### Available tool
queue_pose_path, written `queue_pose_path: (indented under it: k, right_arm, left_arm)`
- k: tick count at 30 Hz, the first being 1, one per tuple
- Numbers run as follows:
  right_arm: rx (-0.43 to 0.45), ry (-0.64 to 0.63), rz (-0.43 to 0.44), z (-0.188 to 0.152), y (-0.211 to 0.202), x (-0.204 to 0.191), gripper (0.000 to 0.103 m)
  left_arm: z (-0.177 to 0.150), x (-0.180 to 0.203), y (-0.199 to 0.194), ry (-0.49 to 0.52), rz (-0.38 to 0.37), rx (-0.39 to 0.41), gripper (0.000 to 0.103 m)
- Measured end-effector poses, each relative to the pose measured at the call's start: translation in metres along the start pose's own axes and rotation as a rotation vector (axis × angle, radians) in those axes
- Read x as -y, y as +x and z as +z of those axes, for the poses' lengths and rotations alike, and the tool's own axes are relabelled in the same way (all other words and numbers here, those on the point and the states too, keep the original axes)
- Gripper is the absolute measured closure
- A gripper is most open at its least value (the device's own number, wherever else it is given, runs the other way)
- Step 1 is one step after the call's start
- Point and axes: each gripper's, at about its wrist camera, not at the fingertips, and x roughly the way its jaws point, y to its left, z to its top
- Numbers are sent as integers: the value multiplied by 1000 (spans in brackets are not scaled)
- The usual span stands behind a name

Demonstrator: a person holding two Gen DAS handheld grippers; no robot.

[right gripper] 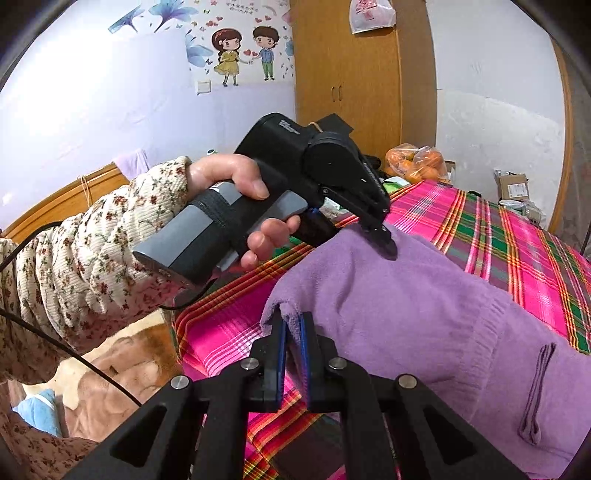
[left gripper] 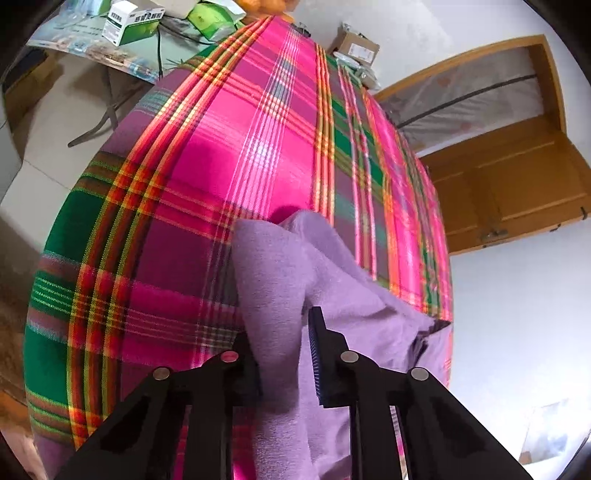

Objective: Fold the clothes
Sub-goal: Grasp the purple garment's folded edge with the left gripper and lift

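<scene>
Both jaws pinch the purple garment [right gripper: 388,295]: right gripper [right gripper: 291,332] its near edge, left gripper [left gripper: 280,354] a ridge beyond. Folding looks barely begun; garment remains bunched.

Honestly a lot is hidden here. The purple garment [left gripper: 280,280] runs off the bottom of the left wrist view, and in the right wrist view it's cut off at the lower right, so can't tell what kind of clothing it is. The left gripper [left gripper: 284,354] has one finger buried behind the fabric. The box [left gripper: 127,20] on the far surface [left gripper: 92,55] has print too small to read. The bag of orange fruit [right gripper: 417,162] is blurry. The person's floral sleeve [right gripper: 74,258] is cropped at the left edge.
</scene>
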Motion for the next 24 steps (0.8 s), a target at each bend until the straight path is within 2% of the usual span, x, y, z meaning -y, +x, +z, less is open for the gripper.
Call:
queue_pose_path:
  k: [8,24]
  right_arm:
    - [77,26,-31,1,-31,10,95]
    - [229,109,-119,-8,-104,37,95]
  left_arm:
    - [-5,37,-14,24,-41,35,84]
    - [-21,127,-27,136,-92,82,84]
